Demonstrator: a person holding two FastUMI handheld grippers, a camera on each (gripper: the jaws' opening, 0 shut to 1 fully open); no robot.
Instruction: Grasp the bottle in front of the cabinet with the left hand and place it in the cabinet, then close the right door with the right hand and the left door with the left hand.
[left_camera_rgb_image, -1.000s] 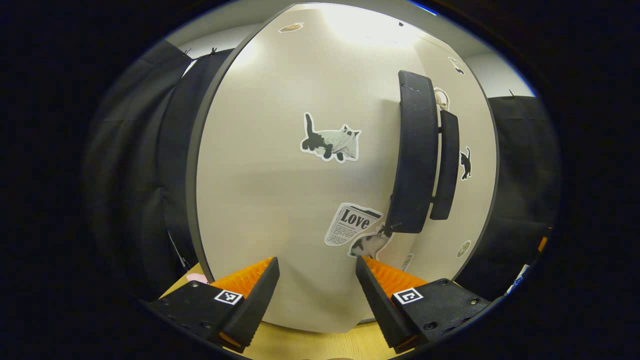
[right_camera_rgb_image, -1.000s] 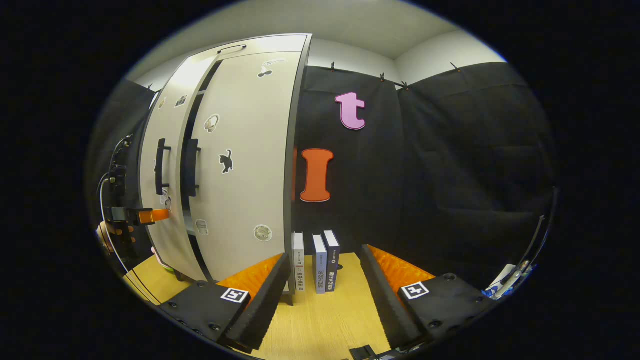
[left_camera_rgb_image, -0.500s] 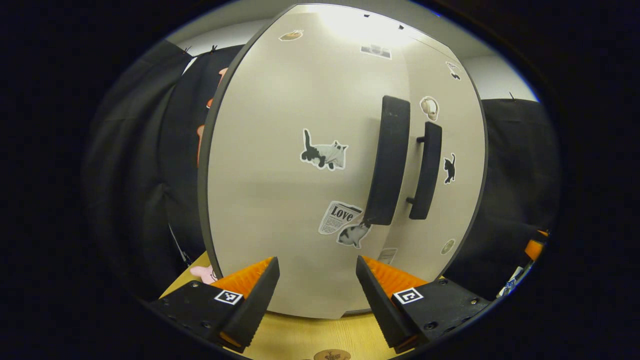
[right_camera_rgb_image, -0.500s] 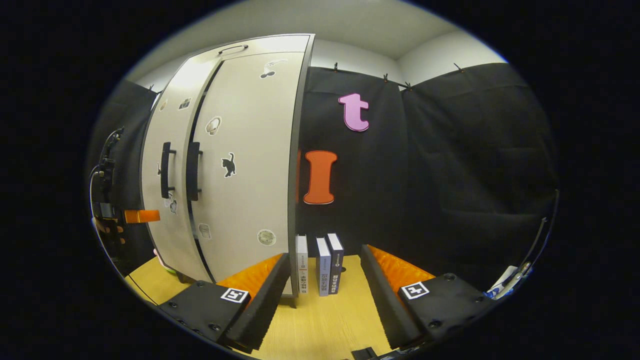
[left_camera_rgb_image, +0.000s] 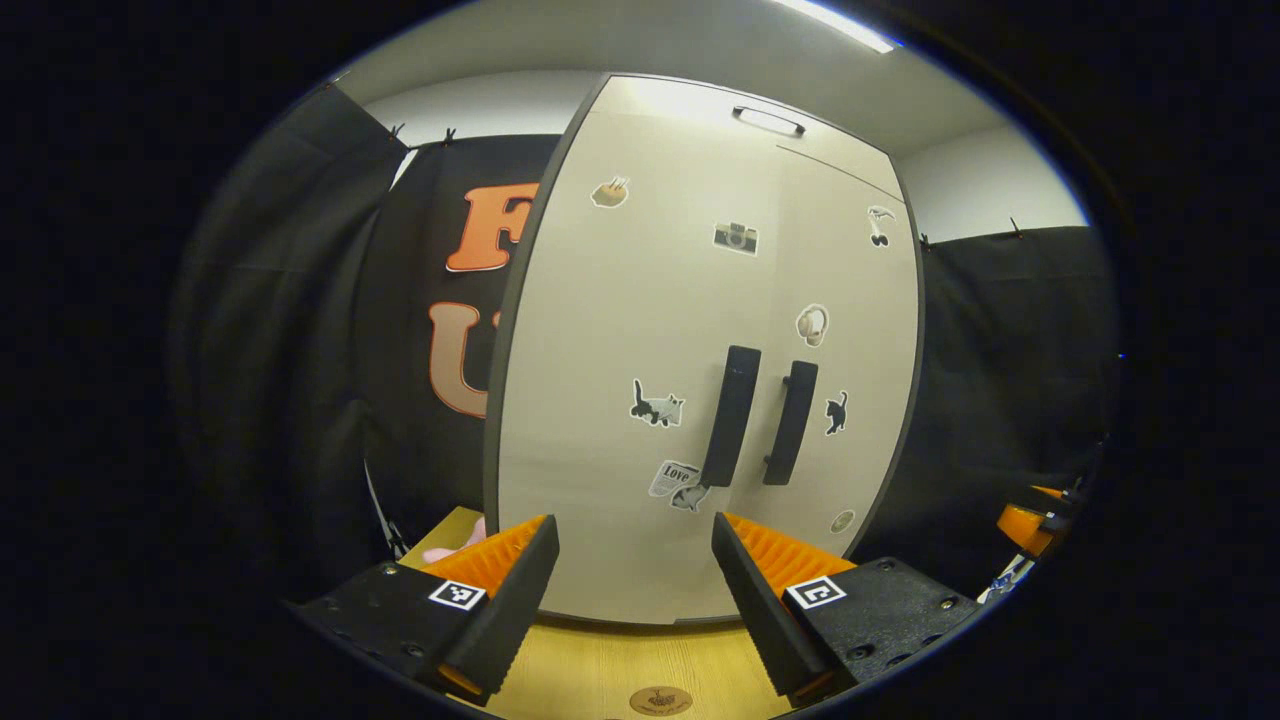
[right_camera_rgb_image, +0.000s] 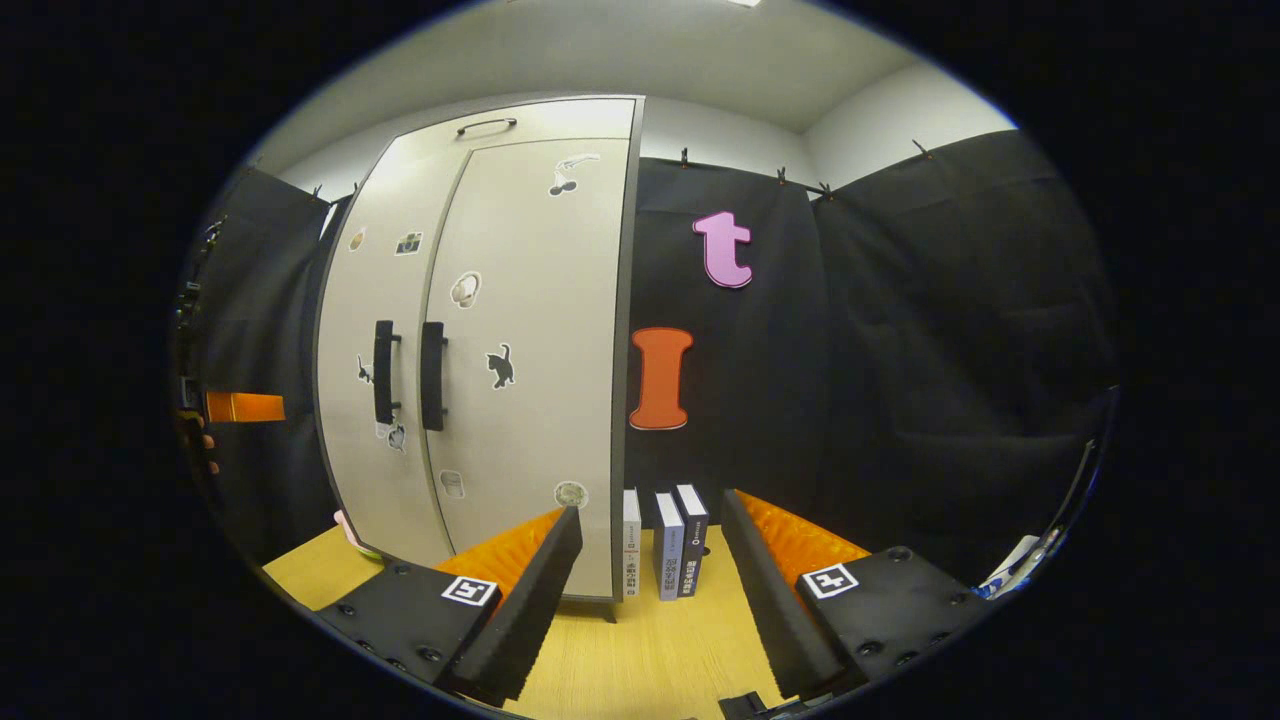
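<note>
- Cabinet sits on the desk, left door and right door both flush, handles side by side.
- Left tool hangs in front of the cabinet, fingers spread, holding nothing.
- Right tool is off the cabinet's right corner, spread and empty too.
- Books stand right of the cabinet.
- Can't see the bottle with the doors shut.

"Love" on a newspaper sticker, left door of cabinet, by the handle
</note>
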